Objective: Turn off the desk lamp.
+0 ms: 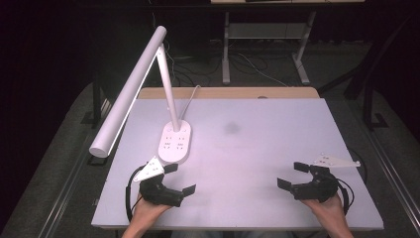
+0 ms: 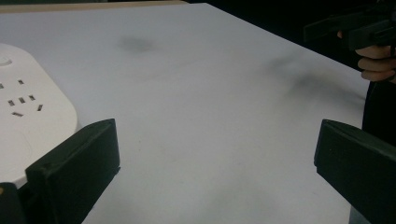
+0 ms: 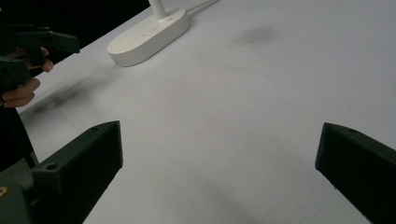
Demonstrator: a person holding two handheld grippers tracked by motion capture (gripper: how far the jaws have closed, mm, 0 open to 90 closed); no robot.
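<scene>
Matte white table (image 1: 257,148), smooth tubular lamp (image 1: 130,94), blocky black fingers (image 2: 77,170).

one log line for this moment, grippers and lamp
left gripper: open, empty, beside lamp base | right gripper: open, empty | desk lamp: upright on table

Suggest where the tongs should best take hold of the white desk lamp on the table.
Probably the thin upright stem, low down above the oval base, closing the left tongs across it from the near side. The base looks too wide and flat, and the long lamp head overhangs the table's left edge.
</scene>
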